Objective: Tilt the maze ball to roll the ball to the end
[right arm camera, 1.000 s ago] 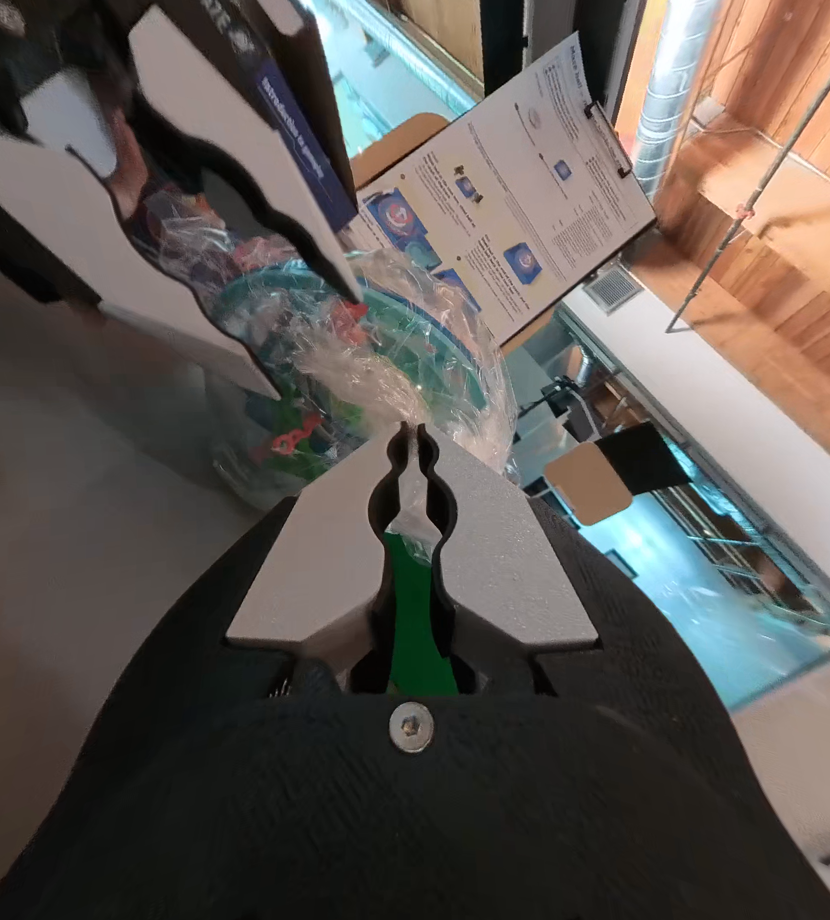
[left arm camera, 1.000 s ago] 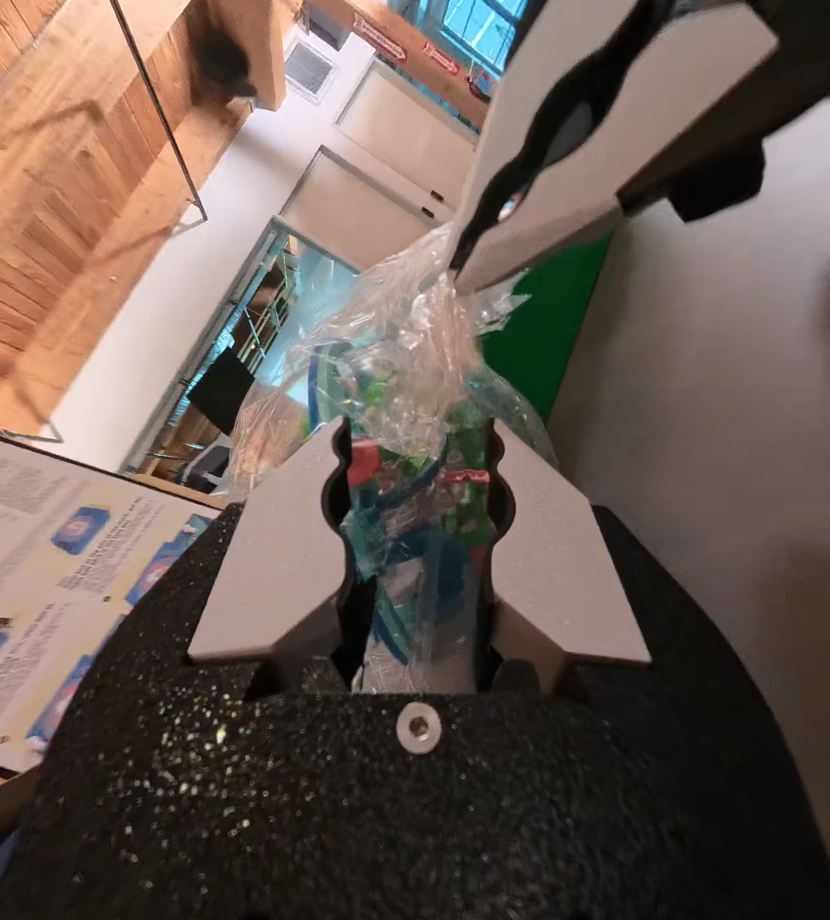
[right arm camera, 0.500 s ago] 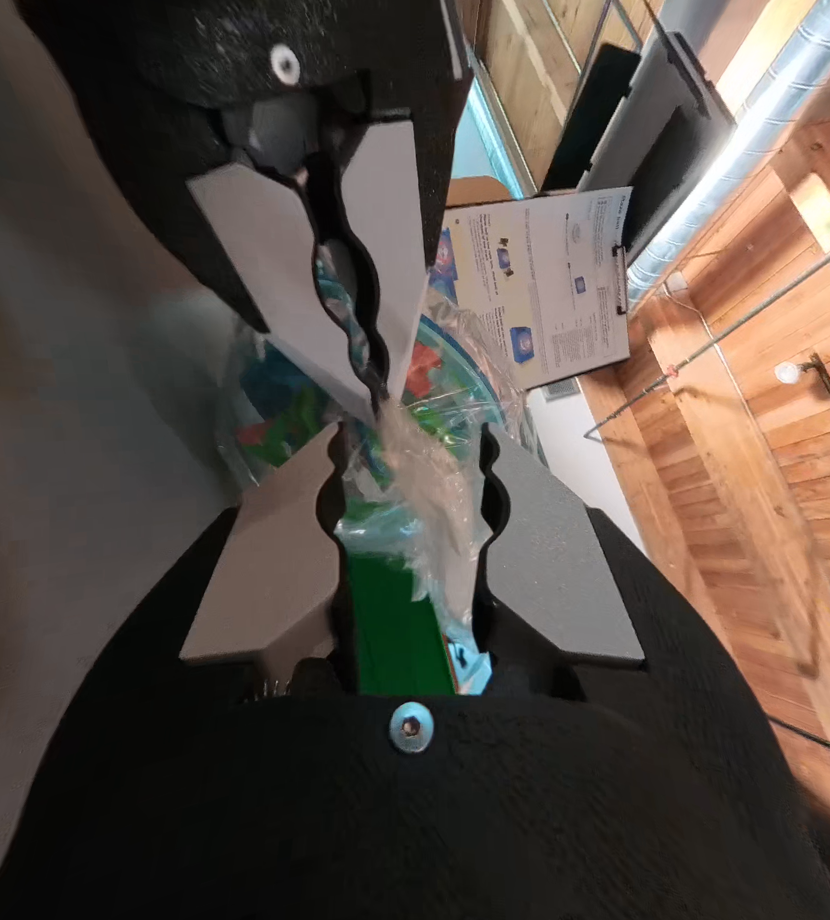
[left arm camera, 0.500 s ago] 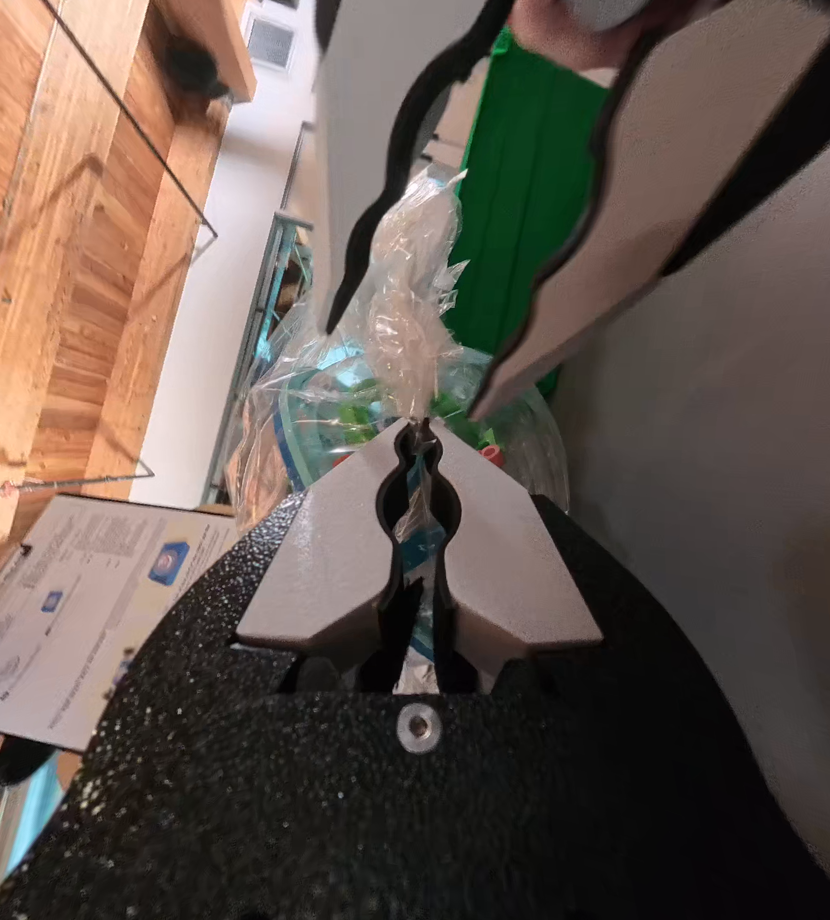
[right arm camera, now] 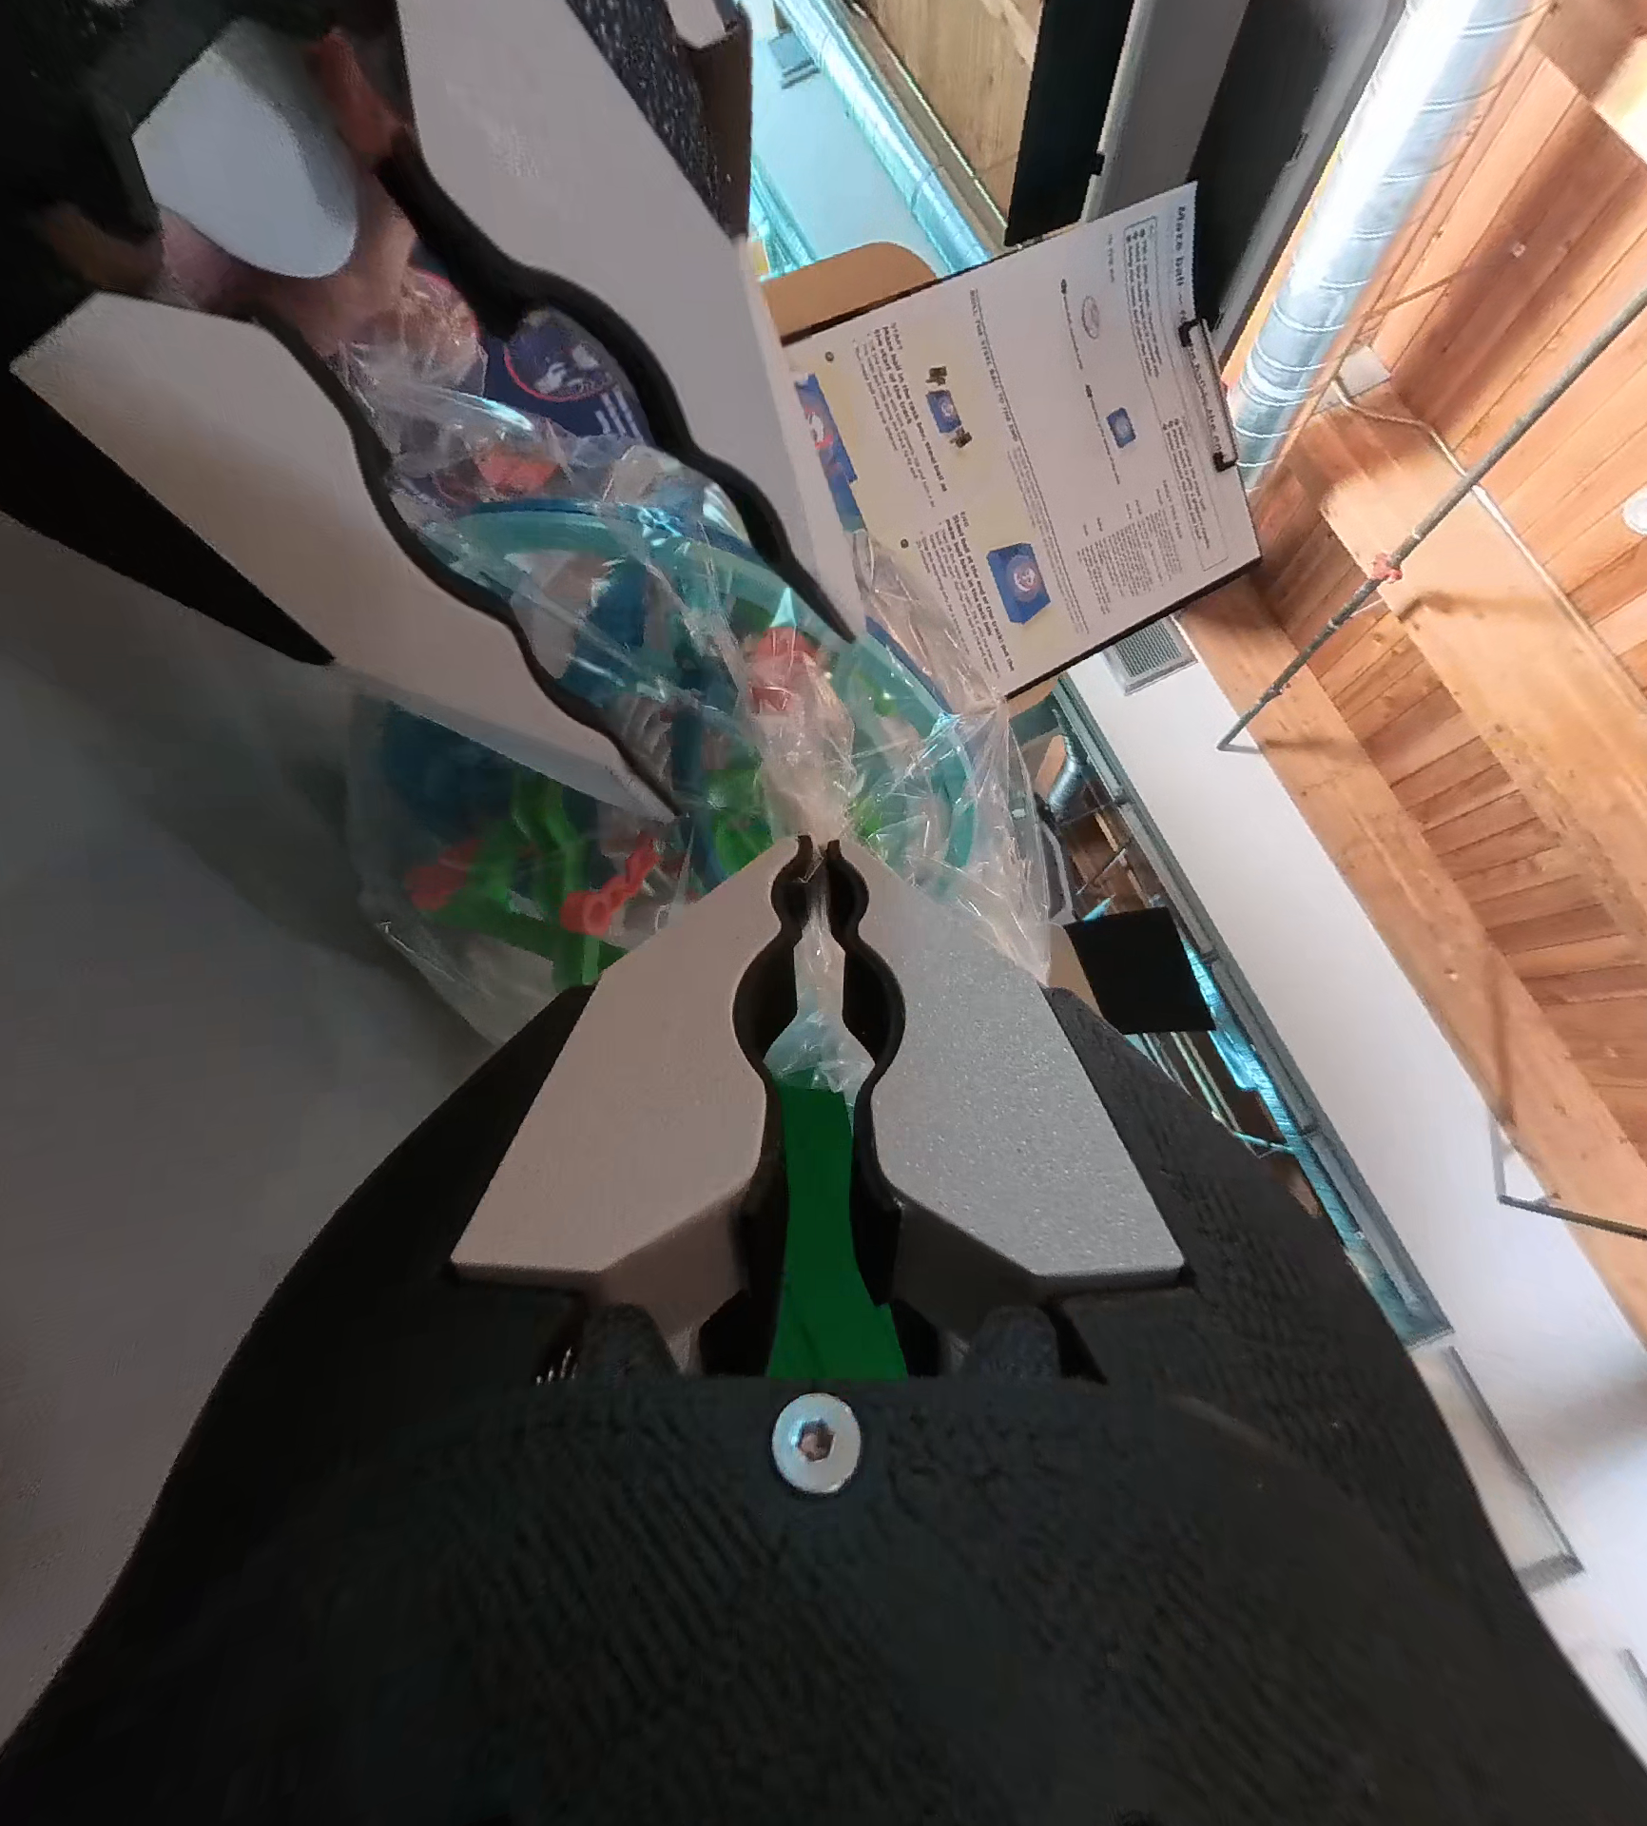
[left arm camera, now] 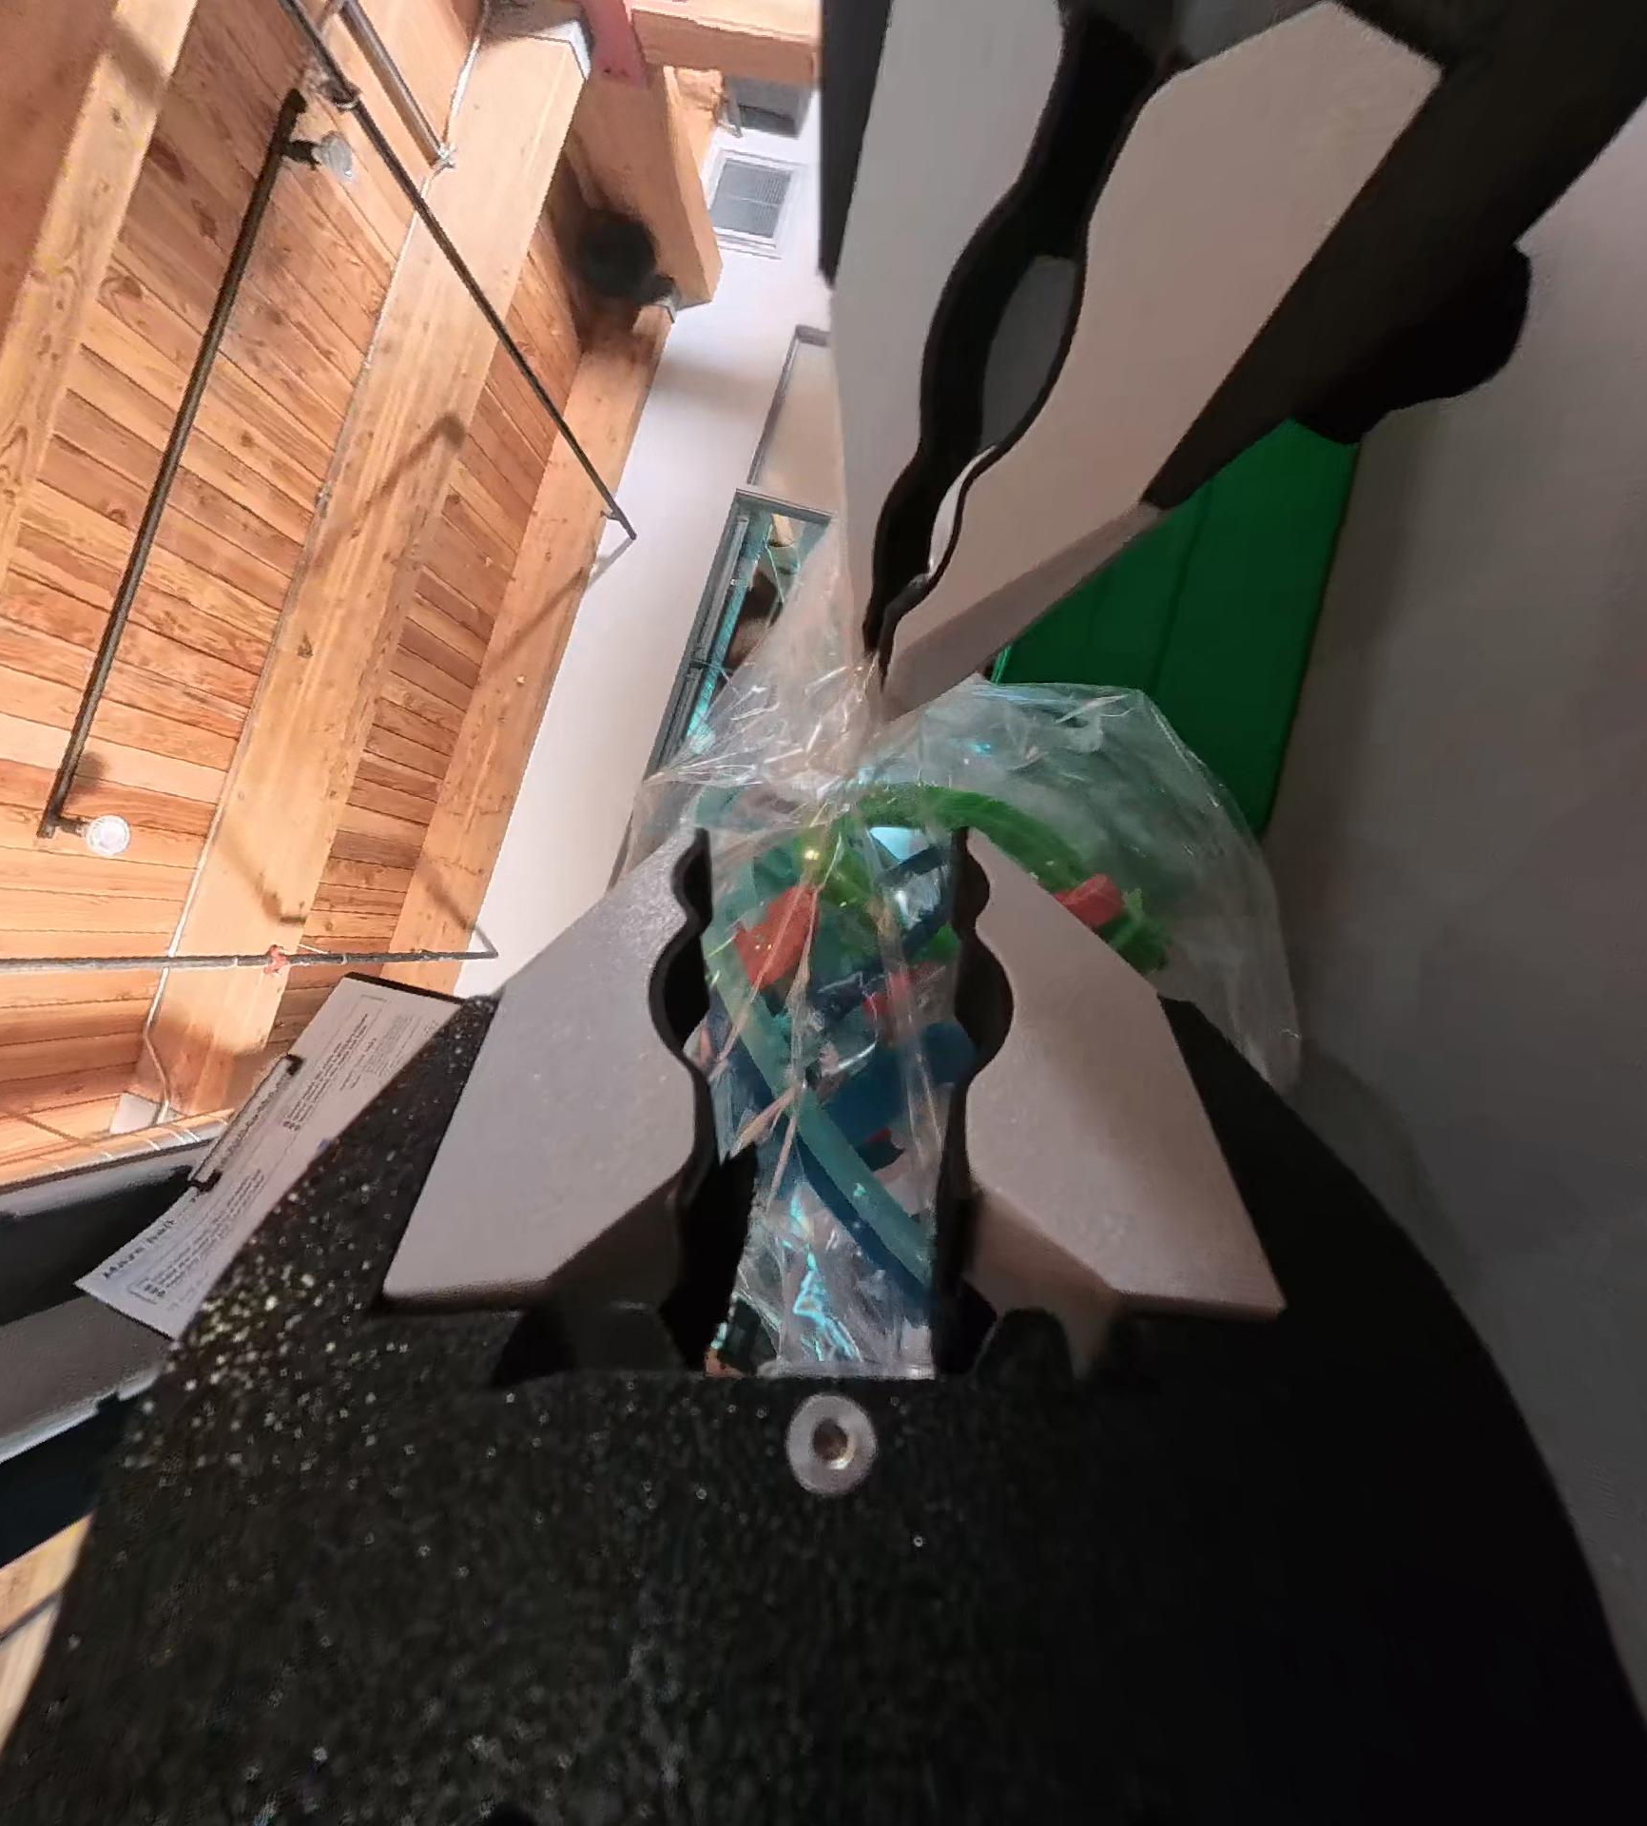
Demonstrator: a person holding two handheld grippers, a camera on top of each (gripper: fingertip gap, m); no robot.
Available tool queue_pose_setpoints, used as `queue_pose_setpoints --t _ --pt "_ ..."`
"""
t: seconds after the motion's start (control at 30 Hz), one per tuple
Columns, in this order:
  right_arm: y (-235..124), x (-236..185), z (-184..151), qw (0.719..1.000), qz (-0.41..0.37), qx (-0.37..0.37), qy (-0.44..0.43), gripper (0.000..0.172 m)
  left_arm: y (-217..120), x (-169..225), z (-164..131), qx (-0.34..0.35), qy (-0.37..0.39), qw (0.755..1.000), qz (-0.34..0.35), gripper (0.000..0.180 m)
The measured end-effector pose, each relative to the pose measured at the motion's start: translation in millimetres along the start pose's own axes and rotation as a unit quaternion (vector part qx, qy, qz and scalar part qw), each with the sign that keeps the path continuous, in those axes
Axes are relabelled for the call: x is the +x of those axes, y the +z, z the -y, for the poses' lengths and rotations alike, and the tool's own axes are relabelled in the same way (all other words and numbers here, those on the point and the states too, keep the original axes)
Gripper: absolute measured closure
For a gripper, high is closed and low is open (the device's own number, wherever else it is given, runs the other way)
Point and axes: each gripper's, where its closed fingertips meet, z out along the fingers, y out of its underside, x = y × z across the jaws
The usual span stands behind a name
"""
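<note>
Maze ball (right arm camera: 602,692): inside clear plastic bag (left arm camera: 800,711).
Right claw (right arm camera: 818,848): pinches bag.
Left claw (left arm camera: 829,860): wide, astride ball.
Clipboard (right arm camera: 1047,435): readable only from right wrist.

Print too small to read on clipboard sheet (right arm camera: 1047,425).

**Two grippers, tip to tip**

The right gripper (right arm camera: 818,852) was pinched shut, its two pads pressed on a gathered twist of clear plastic wrap (right arm camera: 805,790). The left gripper (left arm camera: 834,860) stood open — its fingers (left arm camera: 582,998) spread to either side of the wrap, with no pressure visible. The two faced each other closely, nearly tip to tip.
</note>
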Motion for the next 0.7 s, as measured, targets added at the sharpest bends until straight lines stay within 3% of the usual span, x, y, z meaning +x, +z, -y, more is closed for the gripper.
queue_pose_setpoints --t 0.03,0.17,0.33,0.53,0.7 --pt "0 1 1 1.000 0.000 0.002 0.004 0.171 0 0 -1 -0.003 -0.004 1.000 -0.002 0.138" --pt "-1 3 3 0.998 0.015 0.017 0.066 0.172 0 7 -2 -0.018 0.008 1.000 -0.021 0.180" --pt "-3 7 1 0.972 0.067 0.039 0.221 0.172 4 6 1 -0.025 -0.015 0.999 -0.029 0.180" --pt "-1 9 2 0.901 0.122 0.073 0.409 0.170 6 7 2 -0.033 -0.031 0.998 -0.032 0.180" --pt "1 18 4 0.932 0.076 0.057 0.350 0.142 6 7 3 -0.035 -0.028 0.999 -0.030 0.180"
